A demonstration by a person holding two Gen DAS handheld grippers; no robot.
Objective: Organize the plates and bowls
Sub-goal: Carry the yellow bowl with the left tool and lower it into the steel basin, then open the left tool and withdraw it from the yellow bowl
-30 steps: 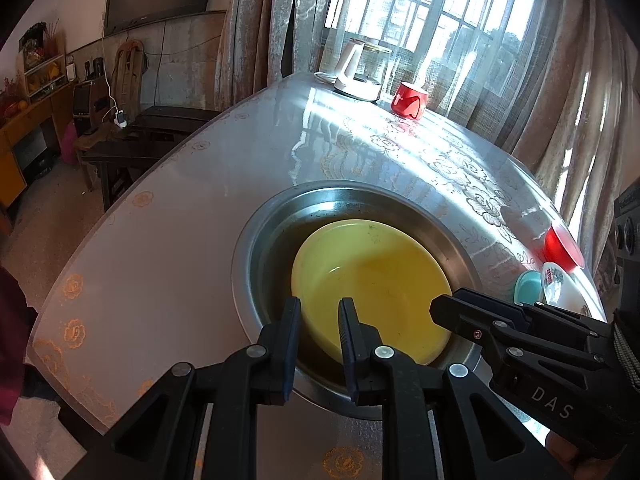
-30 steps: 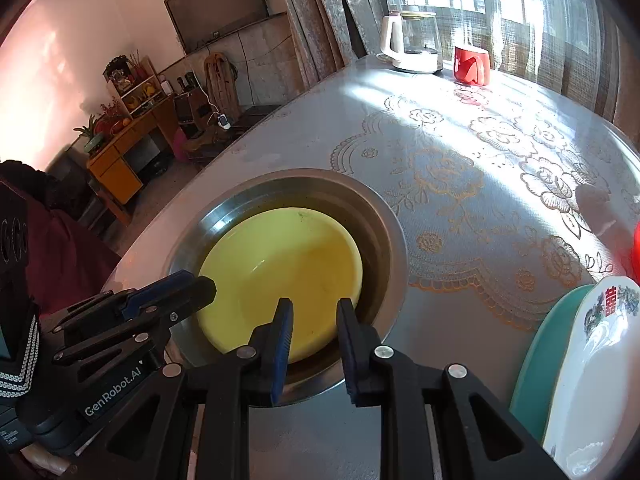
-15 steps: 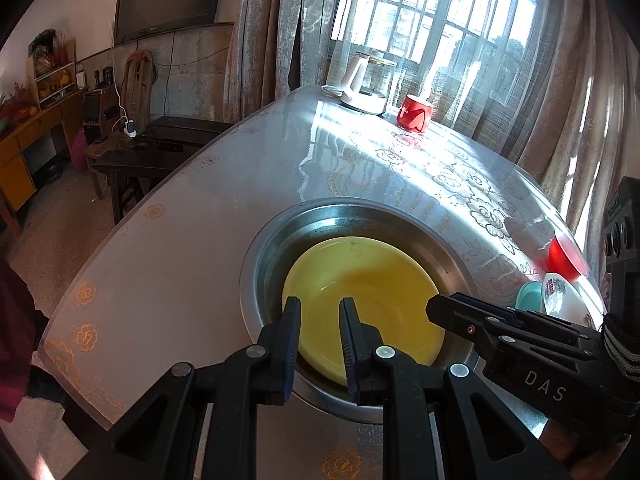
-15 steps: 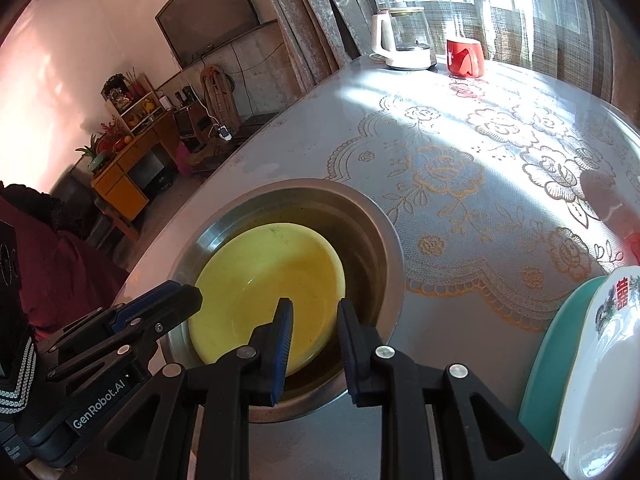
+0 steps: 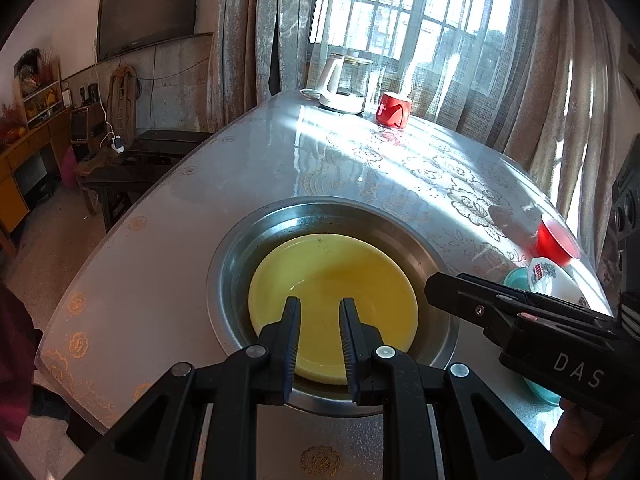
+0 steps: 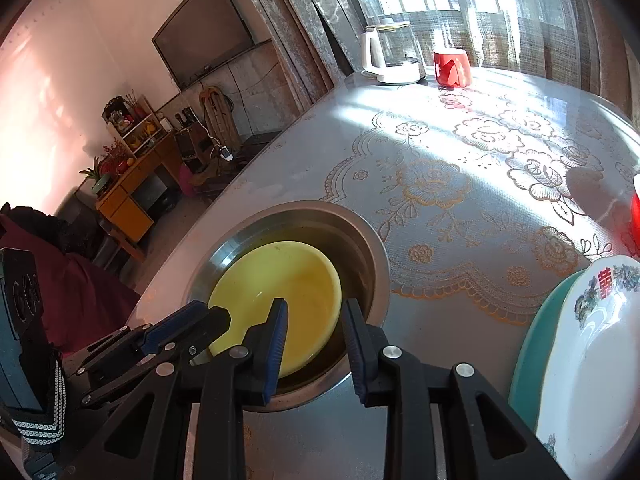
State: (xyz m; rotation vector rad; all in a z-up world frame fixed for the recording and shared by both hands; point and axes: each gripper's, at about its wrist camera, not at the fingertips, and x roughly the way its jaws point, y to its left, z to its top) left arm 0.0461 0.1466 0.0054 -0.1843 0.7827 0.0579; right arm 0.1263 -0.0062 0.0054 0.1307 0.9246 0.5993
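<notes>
On the table (image 5: 168, 248), a yellow plate (image 5: 332, 292) lies flat inside a round steel basin (image 5: 236, 248) sunk into the tabletop, which is likely why both grippers hang over it from the near side: the plate's edge sits below the basin's rim and looks reachable only from above. The left gripper (image 5: 320, 312) hovers over the near part of the plate with its jaws parted by a narrow gap and nothing between them. The right gripper (image 6: 314, 314) hangs over the plate's right edge, jaws set a little wider and also empty. Neither seems to touch the plate, though the fisheye view makes the height above it hard to judge.

To the right, a white plate (image 6: 592, 344) with a red character and flower pattern rests on a teal plate (image 6: 532, 344), already stacked; a red bowl (image 5: 556, 240) stands just beyond them. I judge that the yellow plate is meant to join this stack.

Both stacked plates are cut off by the picture's edge in the right wrist view, and the right gripper's body covers part of them in the left wrist view, so whether more dishes lie there cannot be told. The plate's near rim is hidden behind the left gripper's fingers (image 5: 290, 340). At the far end stand a kettle (image 6: 394, 56) and a red mug (image 6: 452, 68), well apart from the work.
</notes>
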